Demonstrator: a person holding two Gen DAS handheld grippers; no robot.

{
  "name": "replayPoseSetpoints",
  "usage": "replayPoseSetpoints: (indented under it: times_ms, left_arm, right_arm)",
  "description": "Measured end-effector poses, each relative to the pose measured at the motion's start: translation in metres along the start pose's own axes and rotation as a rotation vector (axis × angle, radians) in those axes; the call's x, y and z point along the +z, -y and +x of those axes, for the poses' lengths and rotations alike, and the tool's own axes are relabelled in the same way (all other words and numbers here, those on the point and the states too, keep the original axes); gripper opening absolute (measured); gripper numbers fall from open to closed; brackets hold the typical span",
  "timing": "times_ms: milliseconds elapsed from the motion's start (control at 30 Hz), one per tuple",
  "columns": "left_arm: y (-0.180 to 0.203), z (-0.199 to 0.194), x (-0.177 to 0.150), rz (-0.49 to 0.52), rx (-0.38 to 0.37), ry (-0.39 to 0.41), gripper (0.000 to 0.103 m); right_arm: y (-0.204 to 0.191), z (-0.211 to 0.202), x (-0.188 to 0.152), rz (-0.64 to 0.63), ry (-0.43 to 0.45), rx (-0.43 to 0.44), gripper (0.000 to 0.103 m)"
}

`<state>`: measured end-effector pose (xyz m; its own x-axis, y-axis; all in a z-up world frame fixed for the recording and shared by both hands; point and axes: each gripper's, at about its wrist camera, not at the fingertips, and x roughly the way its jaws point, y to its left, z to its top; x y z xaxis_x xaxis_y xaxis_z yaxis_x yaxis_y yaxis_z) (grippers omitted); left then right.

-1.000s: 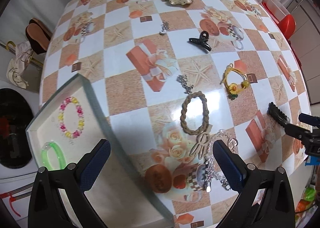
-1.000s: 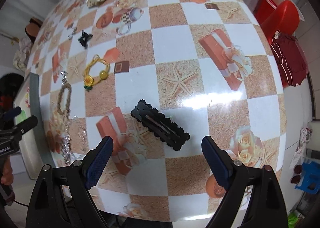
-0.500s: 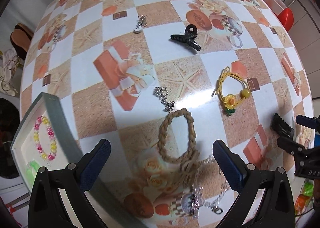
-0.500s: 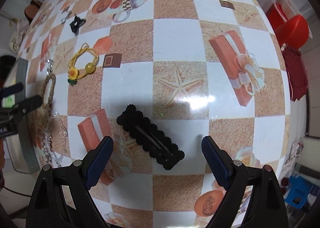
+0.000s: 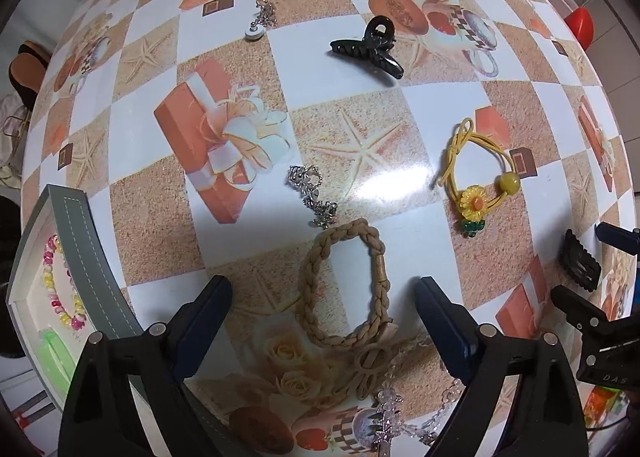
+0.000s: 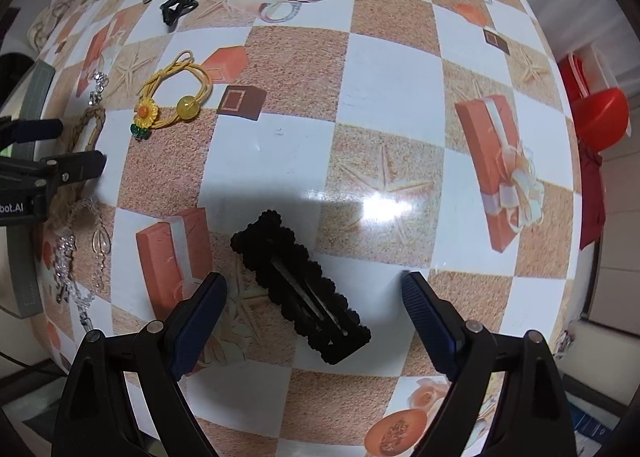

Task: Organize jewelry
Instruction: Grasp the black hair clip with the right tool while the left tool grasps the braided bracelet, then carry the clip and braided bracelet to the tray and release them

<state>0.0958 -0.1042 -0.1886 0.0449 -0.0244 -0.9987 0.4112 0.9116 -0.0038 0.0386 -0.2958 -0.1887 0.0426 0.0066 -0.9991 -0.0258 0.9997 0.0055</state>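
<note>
On the glossy checkered tabletop [image 5: 360, 57], a grey tray [image 5: 86, 253] sits at the left edge, the left gripper [image 5: 324, 309] hangs wide open over a braided bracelet [image 5: 344, 285], and the right gripper [image 6: 314, 311] spreads empty over a black hair clip [image 6: 300, 285].

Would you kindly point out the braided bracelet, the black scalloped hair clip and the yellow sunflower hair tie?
braided bracelet [image 5: 380, 277]: left wrist view, on its right-hand strand.
black scalloped hair clip [image 6: 300, 285]: right wrist view, on its middle.
yellow sunflower hair tie [image 5: 474, 203]: left wrist view, on the sunflower.
</note>
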Motion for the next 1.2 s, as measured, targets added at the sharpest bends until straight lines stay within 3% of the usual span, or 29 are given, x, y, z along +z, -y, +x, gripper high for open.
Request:
replayPoseSetpoints:
  times_ms: [133, 267, 400, 533, 767, 1200]
  left_arm:
    - [0.003, -0.006, -0.006, 0.017, -0.006, 0.019, 0.08]
    - [0.011, -0.014, -0.006, 0.047, -0.012, 0.033, 0.049]
    - [0.018, -0.016, -0.004, 0.055, -0.026, 0.037, 0.017]
    - [0.02, -0.028, -0.006, 0.046, -0.056, 0.048, 0.017]
    - [0.016, -0.063, -0.007, 0.015, -0.099, 0.104, 0.017]
    - [-0.039, -0.097, -0.036, -0.052, -0.111, 0.181, 0.017]
  right_arm:
    - [-0.016, -0.004, -0.005, -0.022, 0.006, -0.001, 0.079]
    - [-0.025, -0.009, -0.007, -0.041, 0.013, 0.001, 0.066]
    - [-0.038, -0.018, -0.008, -0.035, 0.018, -0.001, 0.039]
    - [-0.04, -0.021, -0.004, -0.004, 0.016, 0.005, 0.038]
    - [-0.027, -0.04, -0.002, 0.127, 0.034, 0.096, 0.038]
    - [-0.014, -0.069, -0.01, 0.228, 0.076, 0.187, 0.038]
